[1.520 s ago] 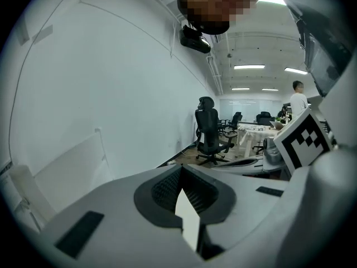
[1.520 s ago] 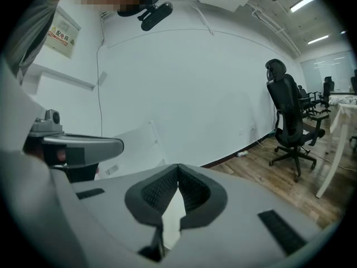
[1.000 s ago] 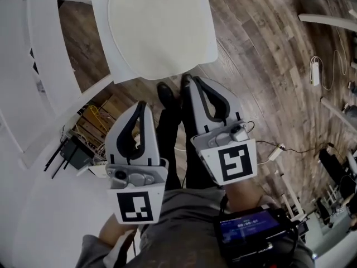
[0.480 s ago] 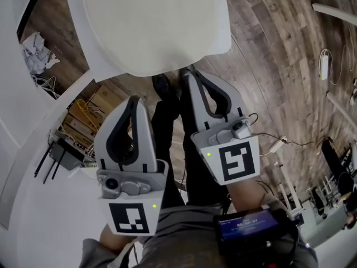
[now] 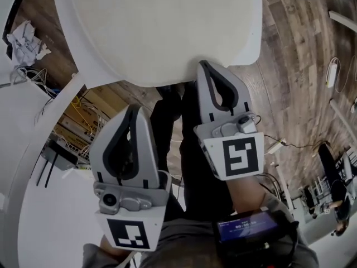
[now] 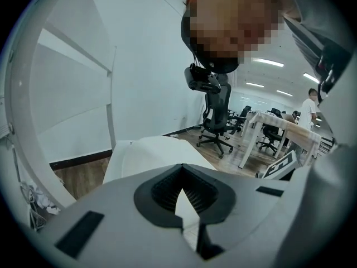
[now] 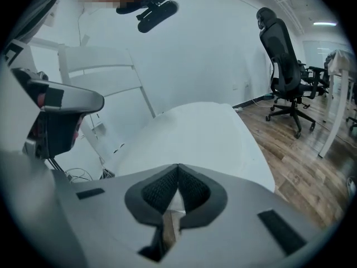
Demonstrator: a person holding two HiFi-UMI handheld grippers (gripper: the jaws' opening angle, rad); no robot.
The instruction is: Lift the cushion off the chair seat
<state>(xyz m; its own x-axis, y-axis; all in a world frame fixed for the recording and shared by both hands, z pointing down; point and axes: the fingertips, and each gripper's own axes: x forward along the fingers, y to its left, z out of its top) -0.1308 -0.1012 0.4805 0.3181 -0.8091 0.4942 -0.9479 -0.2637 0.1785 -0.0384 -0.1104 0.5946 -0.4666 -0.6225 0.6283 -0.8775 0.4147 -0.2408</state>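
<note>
Cushion (image 5: 162, 27): flat on chair seat (image 5: 252, 32), covering most of it, with a narrow white rim of seat bare around it. Near edge of seat rounded, facing both grippers.

Open room: wood floor (image 5: 295, 54) clear to the right of the seat. To the left, tight: curved white tabletop (image 5: 33, 205) close alongside, with tangled cables (image 5: 83, 116) and crumpled paper (image 5: 25, 35) beneath. Person's legs (image 5: 178, 144) between the grippers, just short of the seat's front edge. Office chair (image 7: 284, 66) well apart, far side of the room.

Right gripper (image 5: 202, 65): tilted downward, tips at the near rim of the seat in the head view; contact not determinable. Jaws closed tip to tip, nothing between them, cushion surface ahead and below.

Left gripper (image 5: 134, 108): tilted downward, set back from the seat edge, lower in the head view than the right one. Jaws pressed together at the tips, empty; cushion seen beyond through the gap behind the tips.
</note>
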